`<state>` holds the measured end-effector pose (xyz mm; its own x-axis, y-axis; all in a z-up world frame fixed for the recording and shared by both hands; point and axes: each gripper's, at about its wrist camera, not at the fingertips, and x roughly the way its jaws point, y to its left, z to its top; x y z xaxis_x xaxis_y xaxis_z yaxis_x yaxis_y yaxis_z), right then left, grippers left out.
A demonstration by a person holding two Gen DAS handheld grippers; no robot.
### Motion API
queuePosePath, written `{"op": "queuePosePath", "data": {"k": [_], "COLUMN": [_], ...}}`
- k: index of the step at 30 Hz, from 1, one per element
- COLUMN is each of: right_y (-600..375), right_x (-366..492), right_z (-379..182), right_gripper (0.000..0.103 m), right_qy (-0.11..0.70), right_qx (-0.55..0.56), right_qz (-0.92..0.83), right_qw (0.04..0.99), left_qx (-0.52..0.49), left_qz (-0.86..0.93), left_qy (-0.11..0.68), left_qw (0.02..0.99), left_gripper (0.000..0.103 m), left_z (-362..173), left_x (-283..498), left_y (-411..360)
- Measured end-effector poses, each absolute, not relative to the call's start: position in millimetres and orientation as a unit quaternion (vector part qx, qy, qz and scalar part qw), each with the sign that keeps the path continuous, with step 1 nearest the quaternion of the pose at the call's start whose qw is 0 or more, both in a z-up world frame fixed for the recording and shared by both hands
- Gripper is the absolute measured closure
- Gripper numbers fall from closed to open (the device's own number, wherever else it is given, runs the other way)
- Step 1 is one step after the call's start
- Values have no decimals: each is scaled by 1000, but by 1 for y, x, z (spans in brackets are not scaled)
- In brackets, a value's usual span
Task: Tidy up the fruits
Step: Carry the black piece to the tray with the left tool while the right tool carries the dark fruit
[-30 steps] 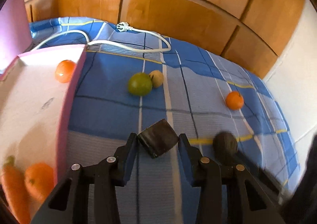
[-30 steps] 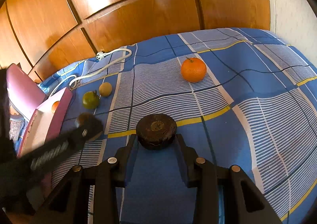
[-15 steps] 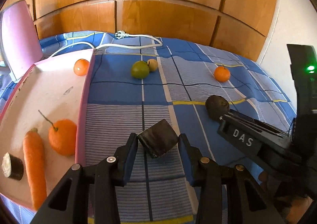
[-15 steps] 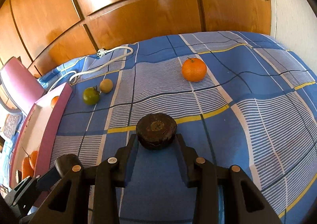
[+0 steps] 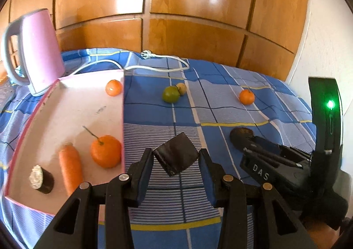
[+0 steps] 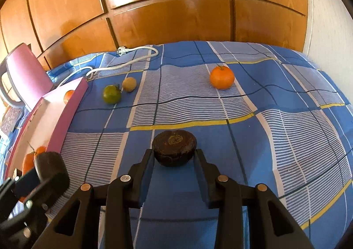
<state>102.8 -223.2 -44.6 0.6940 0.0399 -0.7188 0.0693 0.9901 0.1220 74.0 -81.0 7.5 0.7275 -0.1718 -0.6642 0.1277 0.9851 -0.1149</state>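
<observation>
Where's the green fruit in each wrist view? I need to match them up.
Left wrist: green fruit sits upper centre, right of the pink tray.
Right wrist: green fruit sits left of centre.
Shared landmark: the small tan fruit touching it.

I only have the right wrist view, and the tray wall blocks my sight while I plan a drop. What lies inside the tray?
Observer: On the tray are a carrot, a stemmed orange, a small orange in the far corner and a dark stub with a pale cut end.
Operator: Is the left gripper carrying anything?
Observer: Yes, the left gripper is shut on a dark chunk, tilted, over the cloth just right of the tray wall.
Operator: The right gripper holds a round fruit. Is there room for it?
Observer: The middle of the tray is bare; its things sit at the near end and the far corner.
</observation>
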Motion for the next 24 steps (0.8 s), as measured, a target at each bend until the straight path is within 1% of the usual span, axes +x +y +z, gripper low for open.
{"op": "queuePosePath", "data": {"k": [8,16,18,19,22,24], "right_y": [-216,-196,-188,-184,-177,-181], "right_x": [86,62,56,55,56,62], "right_z": [-36,-31,-30,-29,-32,-39], "right_gripper": [67,69,78,87,88,88], "right_qy": [382,380,380,379,386,402], "right_qx": [76,75,67,62,44,54], "right_qz": [2,29,36,39,39,32], "right_qw": [921,922,922,922,921,914], "left_qx": [-38,-52,-57,-60,-68,-73], "left_qz": [-66,-43,-36,-33,-22,-17], "left_qy": [341,336,335,334,334,337], "left_qw": [937,939,940,940,940,938], "left_gripper": [61,61,61,61,61,61], "left_z": [22,26,26,26,24,23], "left_x": [58,47,45,44,42,41], "left_y": [-63,-38,-30,-26,-14,-8]}}
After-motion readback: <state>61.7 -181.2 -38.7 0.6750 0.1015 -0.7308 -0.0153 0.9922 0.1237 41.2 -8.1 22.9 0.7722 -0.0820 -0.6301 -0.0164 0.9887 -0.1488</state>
